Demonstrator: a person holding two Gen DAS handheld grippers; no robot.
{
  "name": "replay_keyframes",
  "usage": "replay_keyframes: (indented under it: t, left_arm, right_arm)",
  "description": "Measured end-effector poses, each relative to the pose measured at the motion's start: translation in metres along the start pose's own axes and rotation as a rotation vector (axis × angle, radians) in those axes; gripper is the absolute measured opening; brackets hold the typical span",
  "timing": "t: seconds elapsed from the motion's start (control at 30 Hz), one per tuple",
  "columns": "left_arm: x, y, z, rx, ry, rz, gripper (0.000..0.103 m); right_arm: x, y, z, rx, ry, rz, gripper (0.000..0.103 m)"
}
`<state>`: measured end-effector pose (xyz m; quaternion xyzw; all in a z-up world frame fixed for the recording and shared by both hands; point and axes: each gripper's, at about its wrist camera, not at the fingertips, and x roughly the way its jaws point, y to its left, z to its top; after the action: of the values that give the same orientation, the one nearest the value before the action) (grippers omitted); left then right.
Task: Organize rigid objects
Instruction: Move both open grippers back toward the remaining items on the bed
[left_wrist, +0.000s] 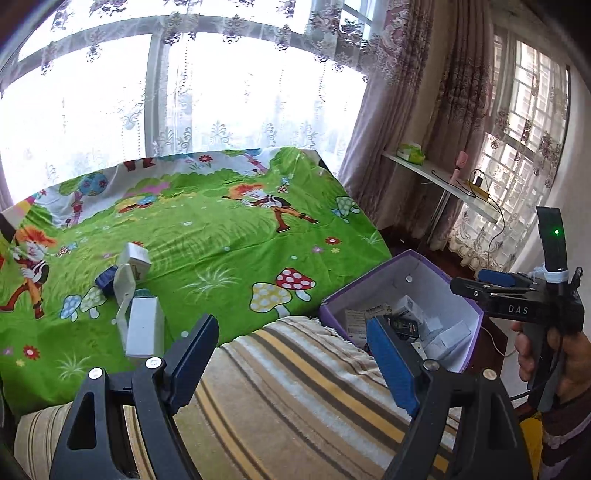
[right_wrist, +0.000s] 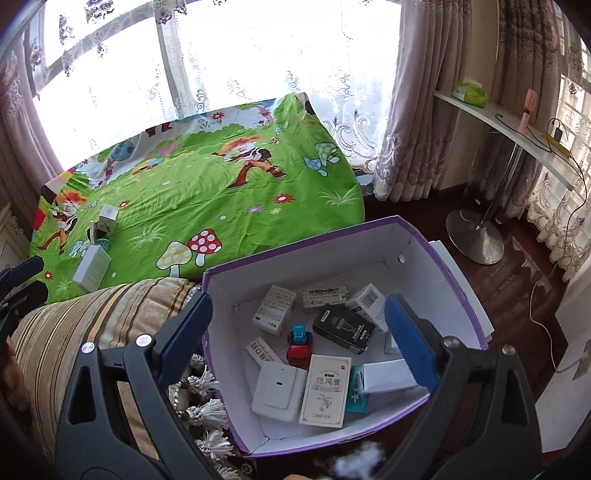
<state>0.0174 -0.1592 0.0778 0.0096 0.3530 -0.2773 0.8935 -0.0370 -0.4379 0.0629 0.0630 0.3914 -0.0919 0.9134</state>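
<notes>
Left of the purple box, on the green sheet: white boxes, ahead-left of the left tongs, spread wide, empty. Inside the box: cartons and a toy car, between the right tongs, likewise spread, empty.

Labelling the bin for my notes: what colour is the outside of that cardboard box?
Purple outside, white inside: box, clearest in the right wrist view.
</notes>
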Motion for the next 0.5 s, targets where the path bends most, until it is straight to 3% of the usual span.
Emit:
replay_keyframes:
  t: [0.3,0.5]
  left_arm:
    - [-0.016,0.077,-0.02,-0.196,0.019,0.072,0.083]
    - [-0.017,0.105,-0.025,-0.273,0.034,0.102,0.083]
  right_arm:
    - [0.011,0.022,0.002,-0.02,0.041,0.059,0.095]
    - [0.016,0.04,0.005,-0.049,0.062,0.097,0.095]
